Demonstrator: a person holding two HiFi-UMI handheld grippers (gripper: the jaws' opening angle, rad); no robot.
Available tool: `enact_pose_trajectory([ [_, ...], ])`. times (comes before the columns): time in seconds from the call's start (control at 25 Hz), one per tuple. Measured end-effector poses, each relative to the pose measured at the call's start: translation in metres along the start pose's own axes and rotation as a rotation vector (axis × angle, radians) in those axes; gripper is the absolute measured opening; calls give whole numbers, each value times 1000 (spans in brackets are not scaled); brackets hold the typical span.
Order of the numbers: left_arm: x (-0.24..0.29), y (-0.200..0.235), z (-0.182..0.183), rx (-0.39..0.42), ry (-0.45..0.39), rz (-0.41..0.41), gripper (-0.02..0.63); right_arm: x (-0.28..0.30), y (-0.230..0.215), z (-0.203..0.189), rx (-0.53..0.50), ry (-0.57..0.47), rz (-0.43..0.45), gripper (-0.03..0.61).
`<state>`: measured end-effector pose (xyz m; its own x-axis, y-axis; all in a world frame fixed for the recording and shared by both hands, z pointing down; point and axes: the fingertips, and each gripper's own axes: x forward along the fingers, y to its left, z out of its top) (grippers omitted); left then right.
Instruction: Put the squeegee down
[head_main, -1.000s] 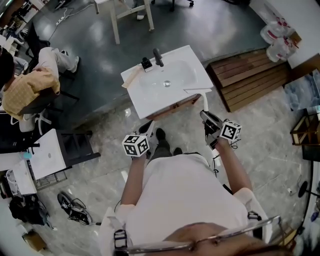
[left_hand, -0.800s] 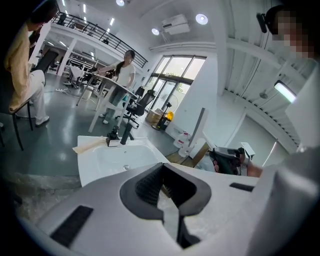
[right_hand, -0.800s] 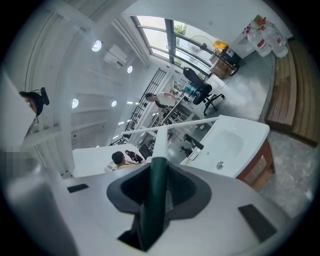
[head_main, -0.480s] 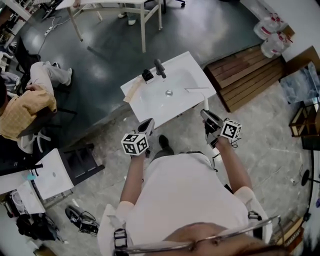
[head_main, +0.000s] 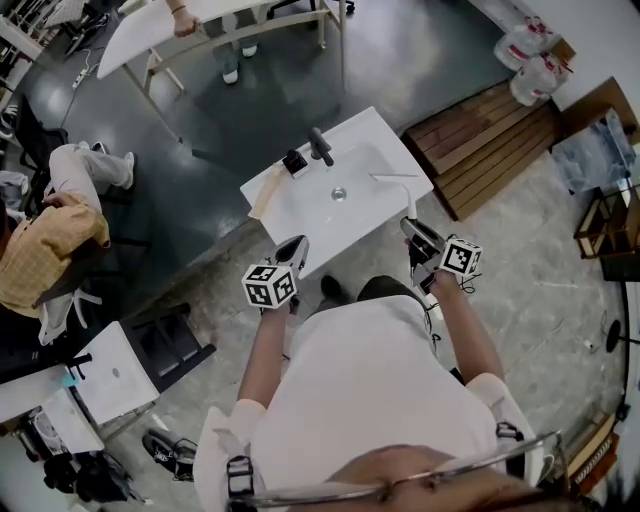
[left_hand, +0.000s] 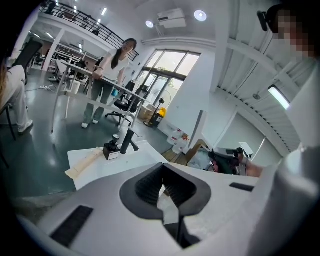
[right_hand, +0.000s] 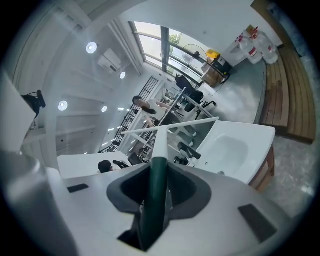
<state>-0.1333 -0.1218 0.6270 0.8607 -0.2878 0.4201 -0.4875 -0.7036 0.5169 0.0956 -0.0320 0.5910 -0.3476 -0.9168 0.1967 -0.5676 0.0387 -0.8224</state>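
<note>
we note right gripper (head_main: 420, 238) clamped on the squeegee (right_hand: 156, 150) handle, blade ahead of its jaws over the sink (head_main: 290, 205) corner; left gripper (left_hand: 162, 186) closed, empty. 1 risk: released this near the rim, it may slide off

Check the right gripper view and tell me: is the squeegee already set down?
No: the squeegee stands between the jaws of the right tool, which are clamped on its green handle.
</note>
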Motion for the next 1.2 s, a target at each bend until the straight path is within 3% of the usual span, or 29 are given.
enact_pose_trajectory([
  [0.4,24,-1,7,-9,21,7,3,12,-19,24,9,6,5,97],
  [1.2,108,-15,45,-87,-28,170,3,71,-117,106,-62,221,15,97],
])
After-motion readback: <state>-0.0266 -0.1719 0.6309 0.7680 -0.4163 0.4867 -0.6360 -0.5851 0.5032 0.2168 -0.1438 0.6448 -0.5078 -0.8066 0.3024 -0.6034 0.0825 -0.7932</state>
